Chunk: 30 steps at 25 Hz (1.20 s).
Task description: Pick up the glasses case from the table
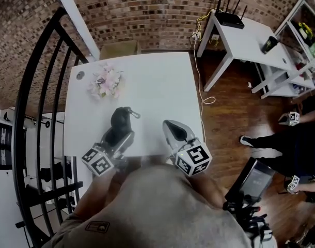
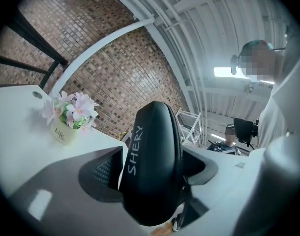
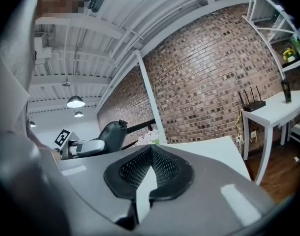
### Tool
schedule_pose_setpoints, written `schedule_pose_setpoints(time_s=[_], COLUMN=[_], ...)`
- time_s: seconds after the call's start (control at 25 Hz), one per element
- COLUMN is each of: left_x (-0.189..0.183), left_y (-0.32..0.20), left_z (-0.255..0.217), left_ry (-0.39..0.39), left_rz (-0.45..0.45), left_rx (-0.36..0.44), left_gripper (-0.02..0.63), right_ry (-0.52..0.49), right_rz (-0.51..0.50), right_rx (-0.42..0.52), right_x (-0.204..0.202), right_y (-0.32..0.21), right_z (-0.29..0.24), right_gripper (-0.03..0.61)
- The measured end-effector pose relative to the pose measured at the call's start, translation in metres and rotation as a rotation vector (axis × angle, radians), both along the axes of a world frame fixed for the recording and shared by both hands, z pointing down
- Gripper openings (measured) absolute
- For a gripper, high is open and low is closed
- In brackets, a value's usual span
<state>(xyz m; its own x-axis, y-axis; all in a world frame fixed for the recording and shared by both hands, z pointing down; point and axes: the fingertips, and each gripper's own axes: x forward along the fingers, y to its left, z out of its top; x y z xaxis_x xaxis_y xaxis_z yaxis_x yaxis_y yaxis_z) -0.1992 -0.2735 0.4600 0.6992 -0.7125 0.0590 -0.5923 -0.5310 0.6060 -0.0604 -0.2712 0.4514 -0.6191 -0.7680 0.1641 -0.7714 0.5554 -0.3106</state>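
Brick walls back a white desk (image 1: 147,87). Over it the left claw (image 1: 119,137) grips the black case (image 1: 121,119) near the flowers (image 1: 106,81), and the right claw (image 1: 173,130) hangs beside it.

Left gripper view: the case (image 2: 152,166) stands clamped between the jaws.

Right gripper view: the jaws meet at their tips, empty, with the case (image 3: 109,133) off to the left.

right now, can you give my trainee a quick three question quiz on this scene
1. True or false: the right gripper holds the glasses case.
2. What stands near the far left corner of the table in the head view? A. flower pot B. mug C. lamp
3. Which word is printed on the glasses case?

Key: 1 false; 2 A; 3 SHERY
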Motion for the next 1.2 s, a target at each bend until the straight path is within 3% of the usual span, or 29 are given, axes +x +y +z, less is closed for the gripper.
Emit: schedule_pose_setpoints(time_s=[1.2], left_x=[0.0051], left_y=[-0.0078], left_z=[0.0028], left_ry=[0.009], left_rz=[0.059], left_rx=[-0.003], left_gripper=[0.344], right_ry=[0.017], right_rz=[0.028], right_rx=[-0.011], right_x=[-0.0025], right_y=[-0.0092], right_z=[0.0084], right_gripper=[0.011])
